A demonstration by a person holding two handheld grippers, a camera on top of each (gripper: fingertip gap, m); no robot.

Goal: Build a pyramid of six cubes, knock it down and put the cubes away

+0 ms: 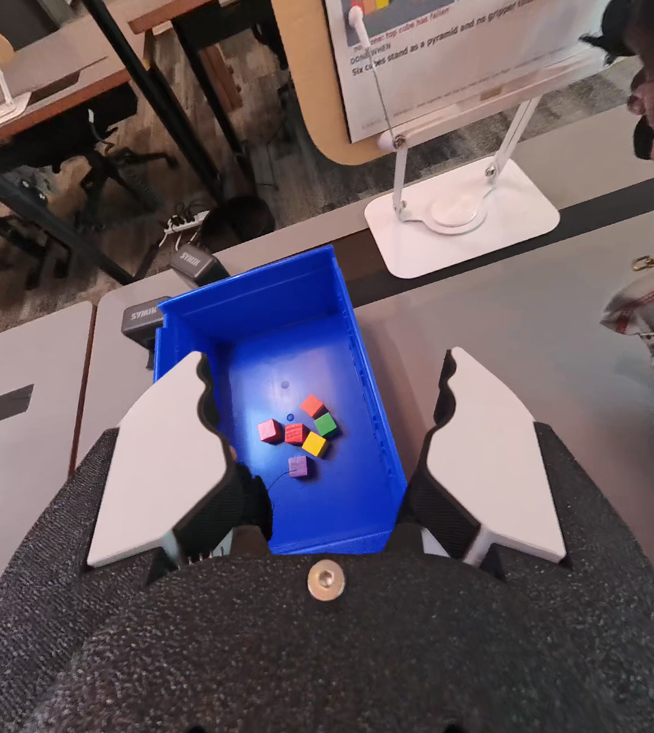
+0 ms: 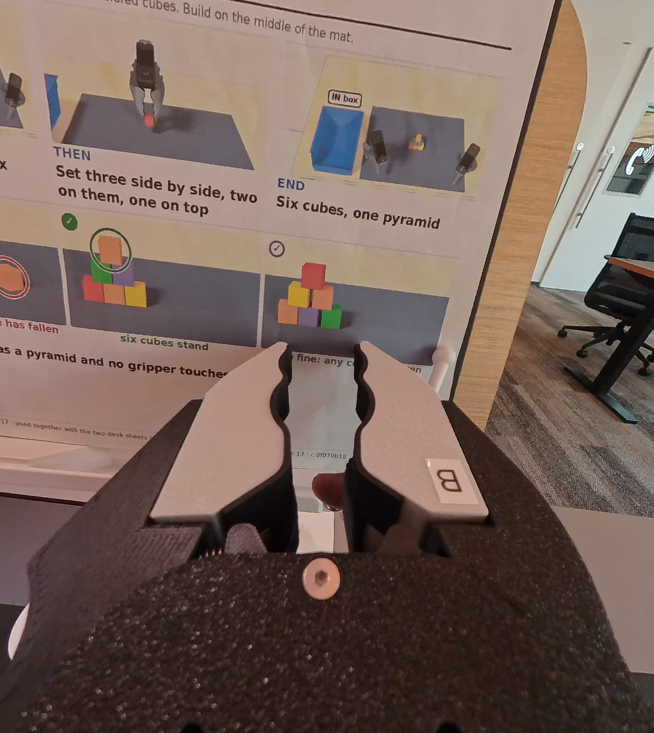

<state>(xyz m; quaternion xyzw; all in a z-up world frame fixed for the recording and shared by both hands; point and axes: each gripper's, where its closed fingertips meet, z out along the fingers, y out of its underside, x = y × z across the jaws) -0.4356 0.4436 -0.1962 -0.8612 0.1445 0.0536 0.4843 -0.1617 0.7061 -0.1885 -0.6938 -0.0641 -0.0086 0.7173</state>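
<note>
We hold the left gripper point(image 1: 325, 359) spread wide and empty above the blue bin point(image 1: 277, 317), where six small cubes lie loose: pink point(image 1: 269, 430), red point(image 1: 296, 433), orange point(image 1: 312, 405), green point(image 1: 325, 424), yellow point(image 1: 314, 444), purple point(image 1: 298, 466). Our right gripper point(image 2: 322, 346), fingers slightly parted and holding nothing, faces the instruction sheet point(image 2: 206, 198).

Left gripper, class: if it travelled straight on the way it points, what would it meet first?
Probably the floor of the blue bin, among the six cubes, near the yellow cube. The left gripper is open and empty; depth is hard to judge.
</note>
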